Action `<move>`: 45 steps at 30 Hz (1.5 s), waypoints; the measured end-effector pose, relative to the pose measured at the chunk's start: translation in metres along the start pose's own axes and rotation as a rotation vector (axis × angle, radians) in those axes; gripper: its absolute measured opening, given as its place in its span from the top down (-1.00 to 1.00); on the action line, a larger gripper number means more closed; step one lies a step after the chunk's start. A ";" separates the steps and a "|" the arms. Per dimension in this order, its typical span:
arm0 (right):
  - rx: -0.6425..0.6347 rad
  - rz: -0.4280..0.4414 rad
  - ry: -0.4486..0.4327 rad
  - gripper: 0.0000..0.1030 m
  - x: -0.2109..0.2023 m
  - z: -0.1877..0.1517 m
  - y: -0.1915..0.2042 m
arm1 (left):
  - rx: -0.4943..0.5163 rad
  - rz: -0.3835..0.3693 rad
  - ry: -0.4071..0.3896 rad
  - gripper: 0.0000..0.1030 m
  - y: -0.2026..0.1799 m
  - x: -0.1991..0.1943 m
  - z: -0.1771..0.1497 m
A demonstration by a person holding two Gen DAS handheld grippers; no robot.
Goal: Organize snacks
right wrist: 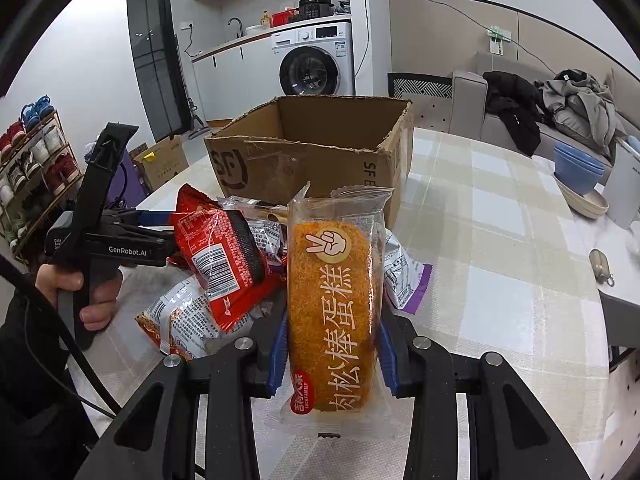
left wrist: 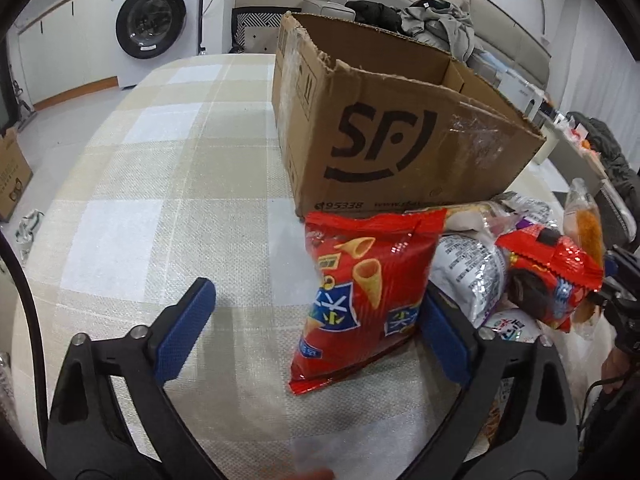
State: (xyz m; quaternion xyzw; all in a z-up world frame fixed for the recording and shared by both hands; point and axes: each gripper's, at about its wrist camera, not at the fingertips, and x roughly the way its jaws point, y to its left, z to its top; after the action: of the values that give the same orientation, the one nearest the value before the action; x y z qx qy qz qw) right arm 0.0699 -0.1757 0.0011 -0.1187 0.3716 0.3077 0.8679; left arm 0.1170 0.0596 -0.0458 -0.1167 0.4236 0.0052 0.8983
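An open cardboard box marked SF stands on the checked tablecloth; it also shows in the right wrist view. In front of it lies a pile of snack packets. A red chip bag lies at the pile's left edge, between the wide-open blue pads of my left gripper, touching neither clearly. My right gripper is shut on an orange meat-floss cake in a clear wrapper, held upright; the cake also shows in the left wrist view. A red packet with a barcode and silver packets lie in the pile.
The left gripper and the hand holding it show at the left of the right wrist view. Blue bowls on a plate and a small keyring object sit on the table's right side. A sofa with clothes and a washing machine stand behind.
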 end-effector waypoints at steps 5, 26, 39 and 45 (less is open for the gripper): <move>-0.001 -0.001 -0.001 0.26 0.001 0.000 0.000 | 0.034 -0.100 -0.008 0.04 -0.005 0.000 -0.002; 0.036 -0.011 -0.064 0.26 -0.006 0.004 -0.003 | 0.046 -0.117 -0.132 0.29 -0.006 -0.053 -0.001; 0.080 0.000 -0.140 0.26 -0.013 0.017 -0.006 | 0.045 -0.107 -0.247 0.28 -0.005 -0.104 0.015; 0.070 0.012 -0.177 0.26 -0.015 0.036 0.001 | 0.051 -0.107 -0.281 0.28 -0.009 -0.118 0.025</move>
State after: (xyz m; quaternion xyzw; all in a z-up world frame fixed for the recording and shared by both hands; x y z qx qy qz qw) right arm 0.0815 -0.1662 0.0368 -0.0582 0.3045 0.3090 0.8991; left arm 0.0619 0.0671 0.0612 -0.1145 0.2870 -0.0372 0.9503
